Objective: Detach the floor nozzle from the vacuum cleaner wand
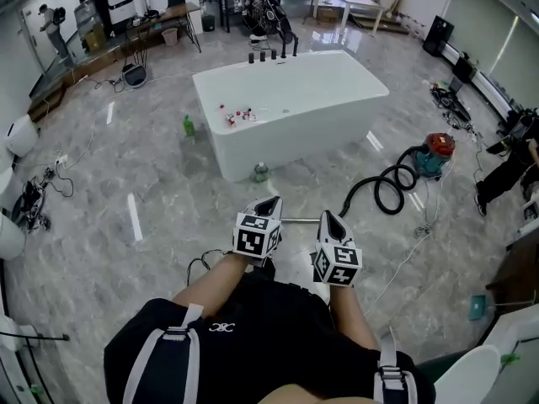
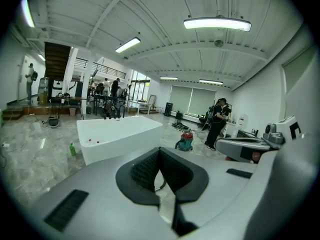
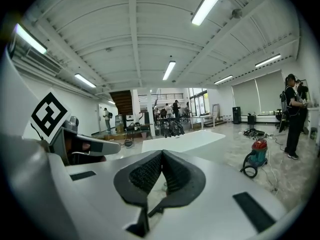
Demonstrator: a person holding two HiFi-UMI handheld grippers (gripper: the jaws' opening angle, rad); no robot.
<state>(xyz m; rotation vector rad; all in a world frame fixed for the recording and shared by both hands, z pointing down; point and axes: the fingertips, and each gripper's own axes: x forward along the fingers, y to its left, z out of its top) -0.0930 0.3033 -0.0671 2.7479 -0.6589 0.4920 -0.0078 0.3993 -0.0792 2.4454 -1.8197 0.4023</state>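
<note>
Facing one bathtub [image 1: 290, 99], one vacuum cleaner [image 1: 437, 151]: left gripper [image 1: 269, 202], right gripper [image 1: 328, 217], closed

A white bathtub [image 1: 324, 133] stands at twelve o'clock, a green bottle [image 1: 189, 125] on the floor [image 1: 126, 175] at its nine o'clock.

Grey marble floor [image 1: 109, 251]: white bathtub [image 1: 286, 99] well ahead of fingers [image 1: 268, 205], vacuum canister [image 1: 436, 151] and hose [image 1: 387, 188] ahead-right, green bottle [image 1: 189, 125] ahead-left.
</note>
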